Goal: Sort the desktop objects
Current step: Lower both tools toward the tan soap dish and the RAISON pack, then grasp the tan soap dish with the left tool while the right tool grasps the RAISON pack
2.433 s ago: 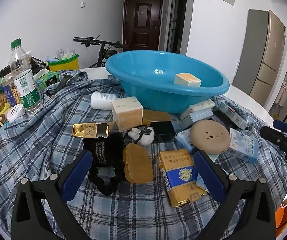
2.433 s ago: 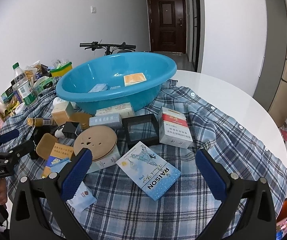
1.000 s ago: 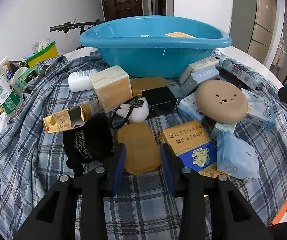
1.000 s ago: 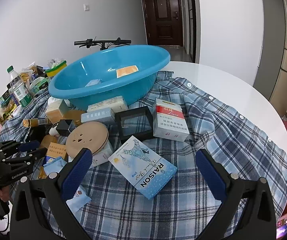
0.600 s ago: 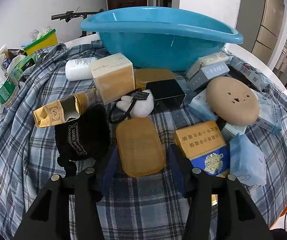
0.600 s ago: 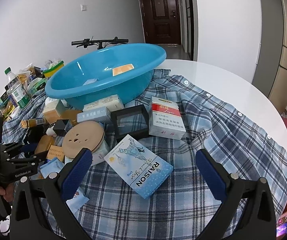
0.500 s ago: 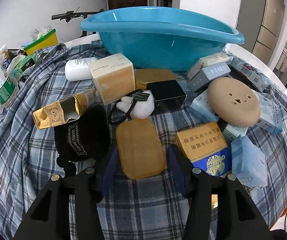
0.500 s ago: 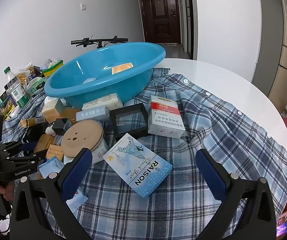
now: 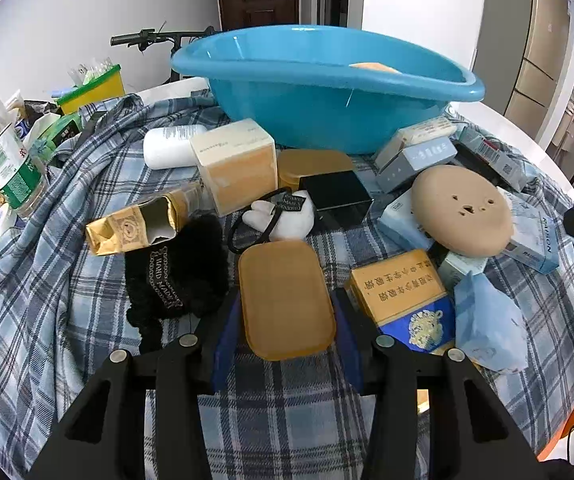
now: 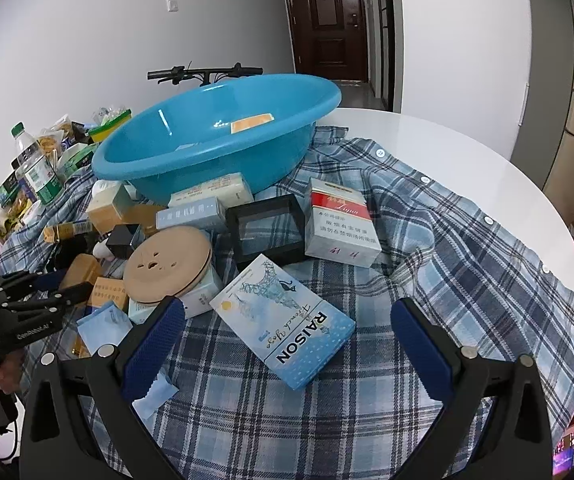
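Left gripper (image 9: 287, 322): jaws closing around the flat amber lidded case (image 9: 285, 300), a blue pad at each long side; contact with the sides cannot be told.
Right gripper (image 10: 287, 336): jaws wide, nothing between the pads; it hangs over the near end of the light-blue RAISON box (image 10: 283, 320).
Amber case, place: flat on the plaid shirt (image 9: 47, 320), near middle, between the black knit pouch (image 9: 175, 268) on its left and the gold-and-blue cigarette pack (image 9: 403, 300) on its right.
Count, near: one pouch, one opened gold carton (image 9: 135, 224), one white plush charm (image 9: 287, 216), one crumpled pale-blue packet (image 9: 487, 328).
Count, mid: one tan round disc (image 9: 463, 210) lying on small boxes, one black frame box (image 10: 269, 226), one red-and-white cigarette pack (image 10: 339, 224), one cream-and-orange cube box (image 9: 239, 166).
Count, far: one blue basin (image 9: 327, 88) with an orange flat pack (image 10: 251, 123) inside; one water bottle (image 9: 3, 152) at far left among snack packs.
Open room: bare plaid cloth near the grippers and to the right of the RAISON box; the middle is crowded, things touching.
Surface: round white table (image 10: 447, 136), its far right part uncovered.
Room: white walls, a dark door (image 10: 327, 20), bicycle handlebars (image 10: 203, 73) behind the basin.
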{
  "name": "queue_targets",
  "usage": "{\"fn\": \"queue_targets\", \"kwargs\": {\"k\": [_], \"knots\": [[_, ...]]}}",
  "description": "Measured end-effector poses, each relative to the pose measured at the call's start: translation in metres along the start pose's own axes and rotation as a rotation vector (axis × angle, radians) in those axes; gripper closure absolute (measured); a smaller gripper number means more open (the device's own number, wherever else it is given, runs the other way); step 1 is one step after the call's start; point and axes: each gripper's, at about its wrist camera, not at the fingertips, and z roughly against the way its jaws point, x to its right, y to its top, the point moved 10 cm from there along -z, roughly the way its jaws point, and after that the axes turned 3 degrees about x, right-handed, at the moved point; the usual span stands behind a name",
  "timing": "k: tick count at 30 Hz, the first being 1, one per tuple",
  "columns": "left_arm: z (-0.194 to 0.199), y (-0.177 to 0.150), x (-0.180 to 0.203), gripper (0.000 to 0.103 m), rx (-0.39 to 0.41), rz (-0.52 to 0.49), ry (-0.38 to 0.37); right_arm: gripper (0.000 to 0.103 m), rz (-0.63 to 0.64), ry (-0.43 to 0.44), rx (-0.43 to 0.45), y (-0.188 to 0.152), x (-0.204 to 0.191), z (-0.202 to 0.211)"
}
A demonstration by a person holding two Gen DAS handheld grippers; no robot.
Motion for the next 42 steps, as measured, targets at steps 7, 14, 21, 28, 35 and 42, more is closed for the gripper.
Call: {"fn": "queue_targets", "kwargs": {"k": [7, 14, 21, 28, 35, 42], "knots": [[0.013, 0.001, -0.004, 0.056, 0.020, 0.009, 0.006, 0.000, 0.041, 0.015, -0.038, -0.008, -0.007, -0.010], [0.021, -0.003, -0.014, 0.056, 0.024, 0.035, 0.010, 0.000, 0.131, -0.005, -0.088, -0.015, -0.009, -0.027], [0.020, -0.005, -0.015, 0.056, 0.018, 0.040, 0.005, 0.000, 0.172, -0.034, -0.125, -0.021, -0.004, -0.045], [0.020, -0.006, -0.014, 0.056, 0.017, 0.038, 0.002, 0.025, 0.170, -0.009, -0.161, -0.030, -0.004, -0.048], [0.019, -0.005, -0.008, 0.056, 0.017, 0.032, -0.014, 0.034, 0.173, 0.046, -0.213, -0.043, -0.012, -0.035], [0.020, -0.004, -0.005, 0.056, 0.018, 0.034, -0.019, 0.035, 0.200, 0.149, -0.247, -0.052, -0.039, -0.025]]}}
